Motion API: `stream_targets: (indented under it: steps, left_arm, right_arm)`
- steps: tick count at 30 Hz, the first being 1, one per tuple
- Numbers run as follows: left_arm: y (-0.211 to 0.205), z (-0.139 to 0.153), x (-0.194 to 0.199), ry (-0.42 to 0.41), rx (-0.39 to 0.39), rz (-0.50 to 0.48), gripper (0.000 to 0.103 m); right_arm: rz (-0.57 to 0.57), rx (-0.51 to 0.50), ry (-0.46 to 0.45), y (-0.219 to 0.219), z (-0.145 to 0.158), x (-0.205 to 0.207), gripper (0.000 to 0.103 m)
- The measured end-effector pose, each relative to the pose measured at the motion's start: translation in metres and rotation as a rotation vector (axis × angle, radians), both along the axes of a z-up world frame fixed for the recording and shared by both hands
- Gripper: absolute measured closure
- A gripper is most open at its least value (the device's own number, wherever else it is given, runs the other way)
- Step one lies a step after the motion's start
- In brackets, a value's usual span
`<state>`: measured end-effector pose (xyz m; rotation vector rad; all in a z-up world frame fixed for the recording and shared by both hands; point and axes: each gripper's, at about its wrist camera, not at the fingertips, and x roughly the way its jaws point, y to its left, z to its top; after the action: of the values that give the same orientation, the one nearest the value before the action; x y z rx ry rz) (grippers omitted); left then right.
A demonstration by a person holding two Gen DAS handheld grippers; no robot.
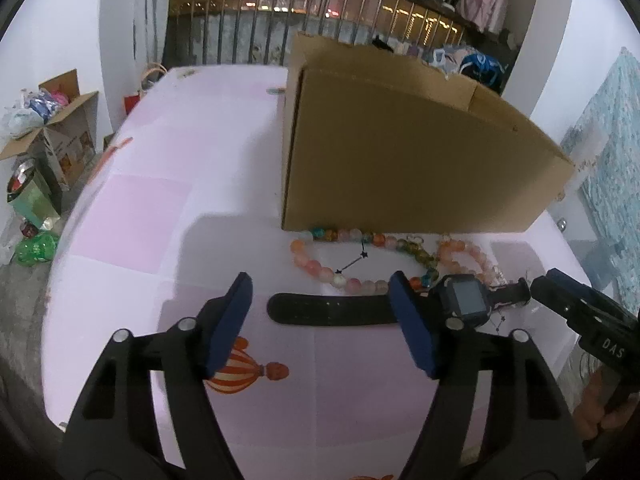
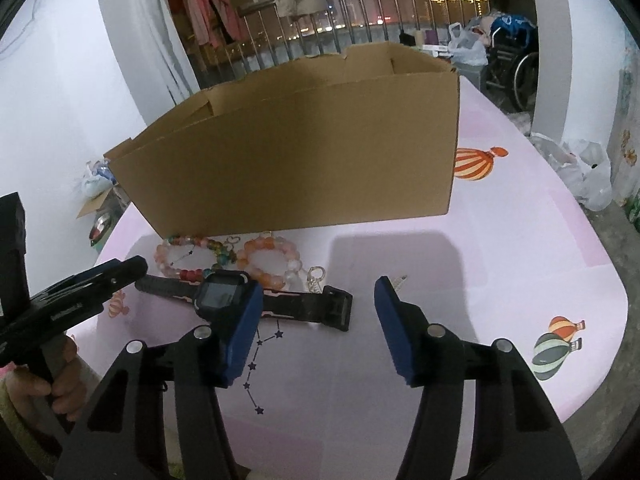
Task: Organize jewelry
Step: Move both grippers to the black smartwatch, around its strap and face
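Left wrist view: the left gripper [image 1: 320, 320] stands released above the pink counter [image 1: 160, 240], its pads apart, with the long strap of the black watch [image 1: 460, 300] lying between them untouched. Two bead bracelets [image 1: 340, 276] lie beyond, against the cardboard box [image 1: 400, 160].

Right wrist view: the right gripper [image 2: 316, 328] is likewise released, its pads either side of the watch's short strap without pressing it. The watch face sits by the left pad.

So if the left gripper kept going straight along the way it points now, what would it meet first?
Most likely the watch: its long black strap lies flat across the gap between the open jaws of the left gripper. Just beyond lies the bead bracelet, then the cardboard box. Depth is hard to judge here.
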<state>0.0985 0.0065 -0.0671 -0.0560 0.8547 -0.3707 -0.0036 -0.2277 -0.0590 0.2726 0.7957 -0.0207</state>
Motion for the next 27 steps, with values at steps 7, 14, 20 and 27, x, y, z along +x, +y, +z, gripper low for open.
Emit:
stream_targets:
  steps: [7,14,20,27]
  left_arm:
    - [-0.005,-0.013,0.008,0.069,0.018,-0.011,0.038]
    - [-0.017,-0.014,0.005,0.065,0.093,-0.013,0.038]
    - [-0.022,-0.014,0.004,0.071,0.119,-0.014,0.038]
    - [-0.029,-0.013,0.003,0.074,0.142,0.011,0.038]
  right_arm:
    - [0.022,0.015,0.039,-0.002,-0.008,0.007,0.053]
    - [0.032,0.022,0.073,-0.006,-0.015,0.012,0.057]
    - [0.044,0.006,0.071,-0.004,-0.015,0.015,0.058]
    - [0.053,0.003,0.065,-0.001,-0.017,0.016,0.058]
